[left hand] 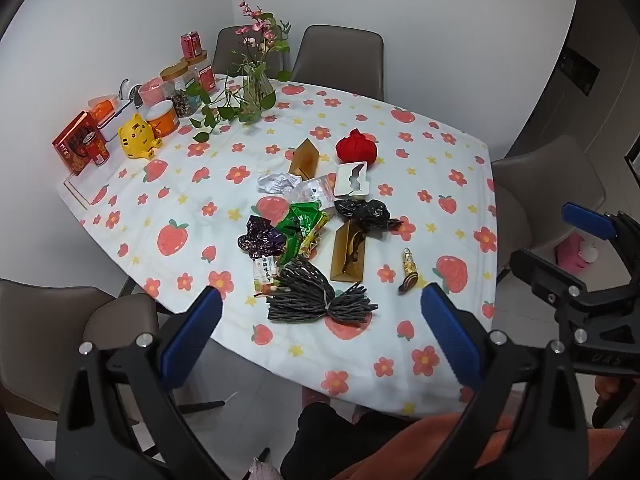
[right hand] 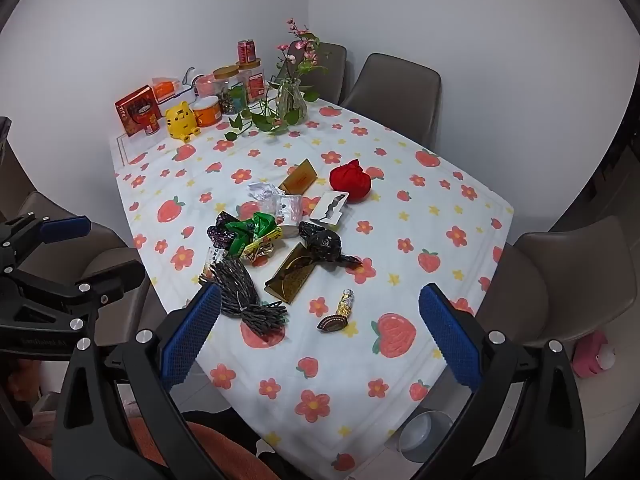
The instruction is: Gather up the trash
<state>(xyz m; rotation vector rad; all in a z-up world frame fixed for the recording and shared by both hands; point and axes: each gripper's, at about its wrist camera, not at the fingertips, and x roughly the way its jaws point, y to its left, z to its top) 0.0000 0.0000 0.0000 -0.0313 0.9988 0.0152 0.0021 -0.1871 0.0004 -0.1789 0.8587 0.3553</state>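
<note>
left gripper [left hand: 322, 308] hangs off the near edge of the table [left hand: 460, 380] with its jaws wide apart and empty, the black string bundle [left hand: 316, 298] lying just ahead between its fingertips and the green wrappers [left hand: 302, 226] farther ahead. right gripper [right hand: 320, 308], also spread wide and holding nothing, has the bundle [right hand: 240, 296] ahead to its left, the gold box [right hand: 294, 276] and black bag [right hand: 326, 246] straight ahead, and the gold wrapper [right hand: 342, 310] nearest between its fingers. best, i judge, to start with these near pieces, coming down over one item at a time and closing across its narrow side, so the loose trash beside it isn't dragged.
</note>
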